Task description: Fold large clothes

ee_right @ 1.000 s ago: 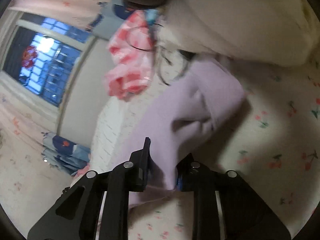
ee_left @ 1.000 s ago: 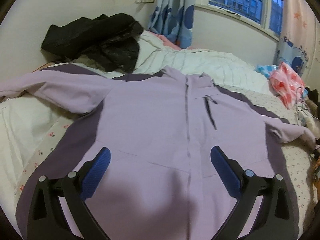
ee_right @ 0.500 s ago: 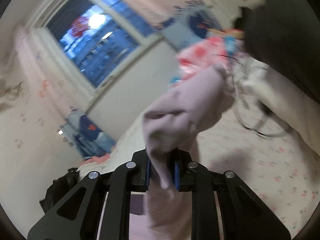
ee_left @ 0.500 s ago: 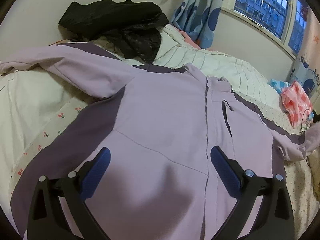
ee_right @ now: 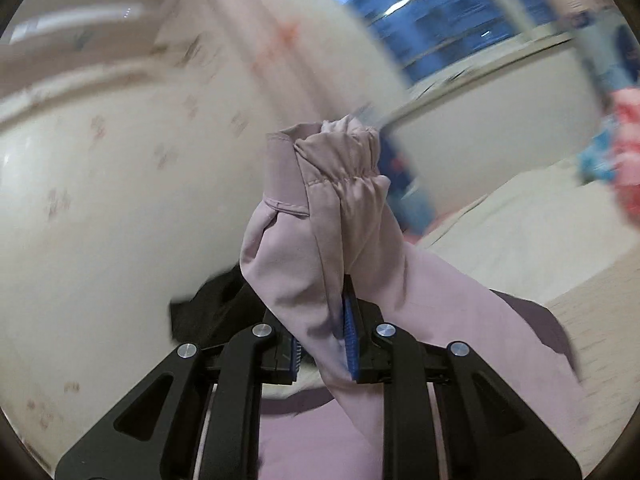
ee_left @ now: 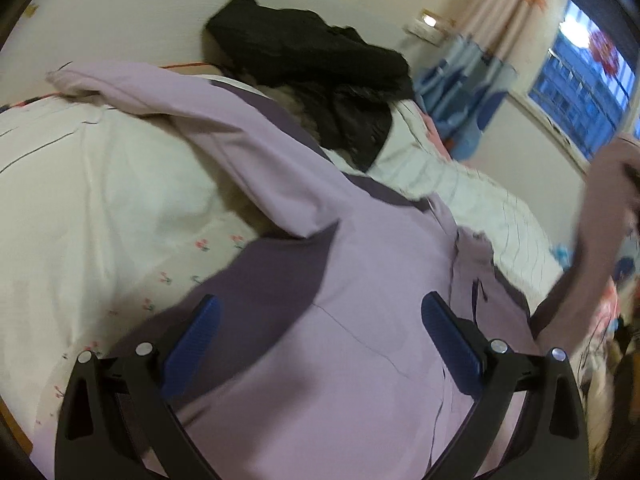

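Note:
A lilac jacket point(ee_left: 352, 320) with dark purple side panels lies front up on the bed, zipper closed. Its left sleeve point(ee_left: 208, 120) stretches away toward the far left. My left gripper point(ee_left: 320, 320) is open and empty, hovering above the jacket's lower left front. My right gripper point(ee_right: 324, 328) is shut on the right sleeve point(ee_right: 332, 216) near its elastic cuff and holds it up in the air. That raised sleeve also shows in the left wrist view point(ee_left: 600, 220) at the right edge.
A black padded coat point(ee_left: 320, 68) is heaped at the bed's head by the wall. A white striped quilt point(ee_left: 472, 184) lies beyond the jacket. The floral bedsheet point(ee_left: 100, 200) spreads to the left. A pink-red bag point(ee_right: 628, 132) and a window point(ee_left: 580, 76) are at the right.
My right gripper has lifted the right sleeve off the bed and swung it up and inward. My left gripper has shifted left over the jacket, still open.

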`<state>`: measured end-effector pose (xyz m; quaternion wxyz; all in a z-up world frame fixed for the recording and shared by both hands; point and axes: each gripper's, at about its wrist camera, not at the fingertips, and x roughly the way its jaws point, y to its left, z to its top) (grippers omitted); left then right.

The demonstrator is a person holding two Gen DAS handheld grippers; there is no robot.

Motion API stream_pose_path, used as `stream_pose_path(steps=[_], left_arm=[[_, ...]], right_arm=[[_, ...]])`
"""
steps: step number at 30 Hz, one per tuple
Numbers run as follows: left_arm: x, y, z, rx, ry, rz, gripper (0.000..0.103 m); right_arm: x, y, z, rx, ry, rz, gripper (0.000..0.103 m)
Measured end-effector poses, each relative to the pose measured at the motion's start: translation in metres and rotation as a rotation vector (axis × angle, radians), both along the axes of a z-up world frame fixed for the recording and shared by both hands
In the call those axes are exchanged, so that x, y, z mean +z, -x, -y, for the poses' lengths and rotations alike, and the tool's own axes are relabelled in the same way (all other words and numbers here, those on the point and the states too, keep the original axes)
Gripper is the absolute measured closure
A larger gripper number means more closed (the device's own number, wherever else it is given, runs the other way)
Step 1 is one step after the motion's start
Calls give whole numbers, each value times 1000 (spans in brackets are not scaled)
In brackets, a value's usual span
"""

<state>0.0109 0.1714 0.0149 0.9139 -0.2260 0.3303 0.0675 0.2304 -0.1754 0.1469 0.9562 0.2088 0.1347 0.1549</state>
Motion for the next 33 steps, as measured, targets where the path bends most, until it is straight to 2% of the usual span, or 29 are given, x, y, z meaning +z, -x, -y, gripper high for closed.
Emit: stream_pose_path(steps=[3,4,6,7,8,9,10,12,15,17,18,20,21,23,26,28,30,32,33], left_arm=[[4,4,-18,38,28,13,7],[5,5,-23,49,38,15,7],[6,6,-34,71,60,18,7],[6,7,-39,81,68,18,7],[5,7,-43,90,74,14,7],[5,7,-45,94,78,9,7],[4,6,-47,94,83,3,7],[2,5,-49,93,89,-8,7],[2,2,-44,71,80,-15,7],[2,-2,-35,35,55,-23,7],[2,-6,-25,0,32,-30,7],[2,-9,-7,-49,-15,-33,7],[3,-11,2,-67,-42,-30,7],[9,-16,32,-121,-149,-3,7],[16,-32,65,-214,-217,32,7],[19,-55,91,-263,-298,55,7],[19,-78,107,-284,-346,69,7],[15,-110,121,-310,-365,75,7],[12,-123,125,-320,-367,75,7]], right_arm=[[-50,-33,-76,92,40,-95,86],[-77,-45,-102,123,52,-148,84],[-132,-67,-143,182,84,-263,68],[-156,-78,-156,231,90,-341,42],[-188,-90,-171,283,97,-459,24],[-214,-96,-181,332,98,-558,24],[-227,-96,-184,356,113,-597,24],[-229,-83,-180,381,157,-559,24],[-197,-51,-152,395,146,-449,21],[-170,-14,-121,311,182,-337,9],[-158,5,-94,230,215,-290,7],[-150,31,-59,109,241,-256,7],[-149,41,-43,44,253,-267,7],[-155,49,13,-100,246,-337,7],[-166,55,67,-183,171,-389,7],[-173,53,90,-210,154,-392,7],[-183,58,108,-213,145,-395,7],[-195,39,110,-199,167,-404,7],[-211,23,110,-200,204,-453,7]])
